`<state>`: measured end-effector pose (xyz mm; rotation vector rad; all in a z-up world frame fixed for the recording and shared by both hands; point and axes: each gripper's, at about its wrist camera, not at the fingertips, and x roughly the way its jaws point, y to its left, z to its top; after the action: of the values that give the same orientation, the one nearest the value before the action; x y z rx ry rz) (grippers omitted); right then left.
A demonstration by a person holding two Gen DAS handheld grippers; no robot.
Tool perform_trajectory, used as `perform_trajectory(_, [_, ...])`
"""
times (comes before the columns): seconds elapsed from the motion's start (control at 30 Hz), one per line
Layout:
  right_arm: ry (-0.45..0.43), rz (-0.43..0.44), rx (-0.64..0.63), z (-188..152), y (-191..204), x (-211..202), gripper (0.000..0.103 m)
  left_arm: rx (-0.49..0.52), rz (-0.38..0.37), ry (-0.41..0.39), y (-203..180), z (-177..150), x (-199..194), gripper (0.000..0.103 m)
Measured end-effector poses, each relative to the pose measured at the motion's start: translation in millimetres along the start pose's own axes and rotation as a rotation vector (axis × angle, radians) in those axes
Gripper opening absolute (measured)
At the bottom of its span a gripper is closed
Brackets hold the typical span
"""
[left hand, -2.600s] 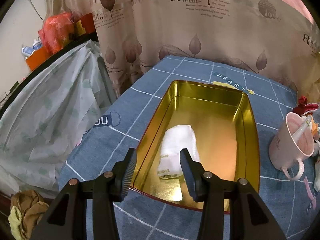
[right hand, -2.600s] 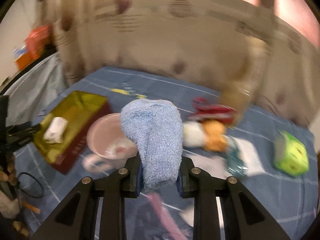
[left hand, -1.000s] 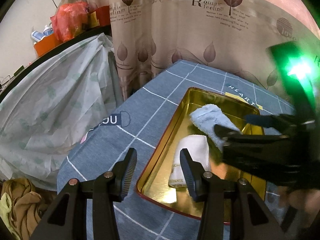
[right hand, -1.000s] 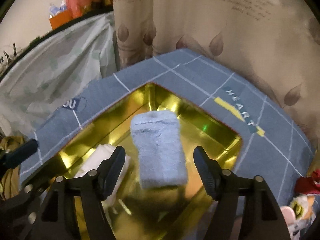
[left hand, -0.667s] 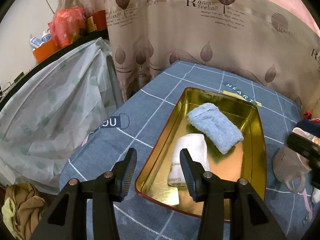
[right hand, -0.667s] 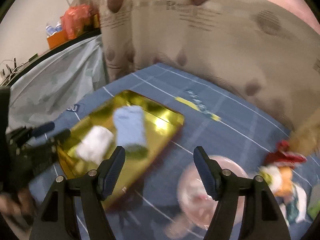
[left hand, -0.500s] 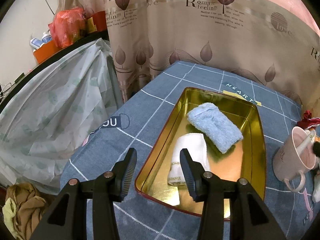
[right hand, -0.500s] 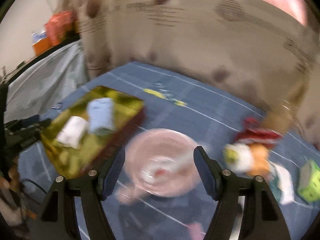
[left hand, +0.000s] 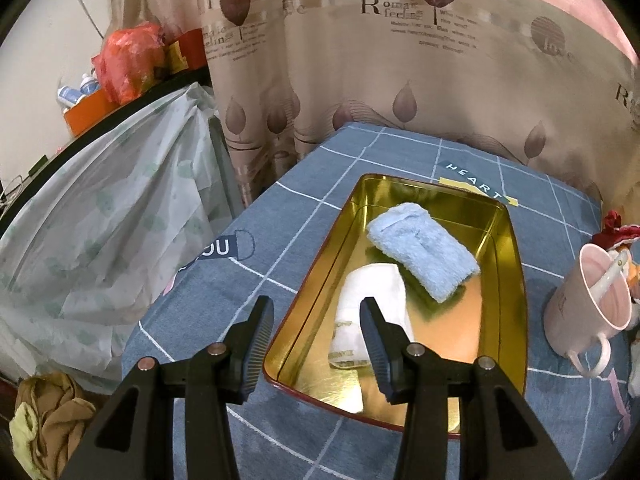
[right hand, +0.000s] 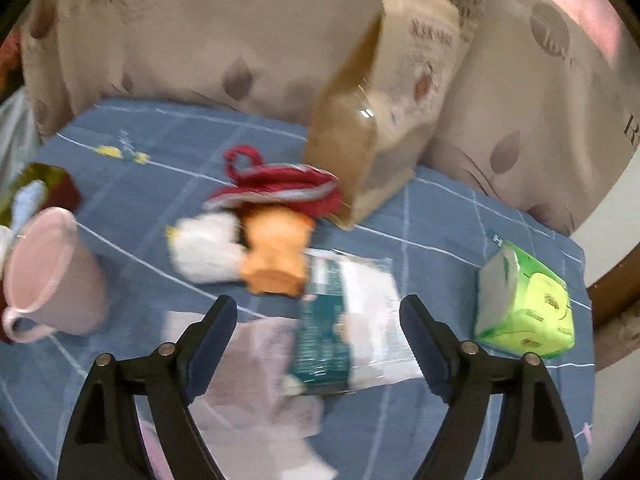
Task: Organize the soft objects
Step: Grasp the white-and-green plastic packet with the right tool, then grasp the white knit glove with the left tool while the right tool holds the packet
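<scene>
- Two rolled towels lay inside the gold tin (left hand: 510,256) on the tabletop (left hand: 280,236): the white towel (left hand: 370,300) along the tin's left wall and the light-blue towel (left hand: 422,256) slanted across the middle, its near-left edge touching the white one.
- The left hand-held gripper (left hand: 316,334) hovered released over the tin's near left corner, its jaws spread and nothing between them; the right finger overlapped the white towel in the left wrist view, the left finger stood over the blue checked cloth outside the tin.
- A pink mug (left hand: 586,296) with a white spoon (left hand: 610,274) in it stood on the cloth just right of the tin.
- The right hand-held gripper (right hand: 318,330) was released too, jaws wide apart and empty, above a teal-and-white packet (right hand: 348,320) and a pale pink cloth (right hand: 260,376); that view was blurred.
- Just beyond the packet lay an orange-and-white plush toy (right hand: 248,248), touching a red knitted piece (right hand: 280,188) behind it.
- A tan paper bag (right hand: 372,112) stood upright against the leaf-print curtain (left hand: 400,60), close behind the red piece.
- A green tissue pack (right hand: 524,304) sat well to the right, apart from the rest.
- The pink mug (right hand: 52,276) showed at the left edge of the right wrist view, with a corner of the tin (right hand: 60,192) beyond it.
</scene>
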<state>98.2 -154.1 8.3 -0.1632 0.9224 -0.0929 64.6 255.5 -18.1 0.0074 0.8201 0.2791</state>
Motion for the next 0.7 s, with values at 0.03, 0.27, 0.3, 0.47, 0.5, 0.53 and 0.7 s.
perform_trajectory(0.03, [0.013, -0.012, -0.003, -0.3, -4.0, 4.9, 0.081, 0.008, 0.0, -0.002, -1.4, -0.5, -0.3, 0.046])
perform_trajectory(0.27, [0.106, -0.067, -0.021, 2.4, -18.3, 46.8, 0.083, 0.044, -0.01, -0.009, -9.1, -2.1, -1.2, 0.046])
perform_trajectory(0.3, [0.112, -0.069, -0.018, 1.9, -21.6, 50.4, 0.083, 0.048, -0.011, -0.01, -10.2, -2.3, -1.7, 0.046])
perform_trajectory(0.47, [0.145, -0.05, 0.006, 1.2, -30.5, 73.4, 0.077, 0.084, -0.006, -0.014, -20.2, -3.7, -3.3, 0.046])
perform_trajectory(0.5, [0.15, -0.042, 0.011, 0.9, -31.0, 77.0, 0.074, 0.092, -0.002, -0.02, -22.7, -3.8, -5.0, 0.046])
perform_trajectory(0.53, [0.151, -0.032, 0.015, 0.4, -31.4, 79.0, 0.068, 0.103, -0.002, -0.028, -25.7, -3.7, -7.4, 0.046])
perform_trajectory(0.7, [0.132, 0.001, 0.028, -3.1, -32.3, 79.6, 0.058, 0.114, -0.049, -0.037, -40.2, -3.9, -20.1, 0.046])
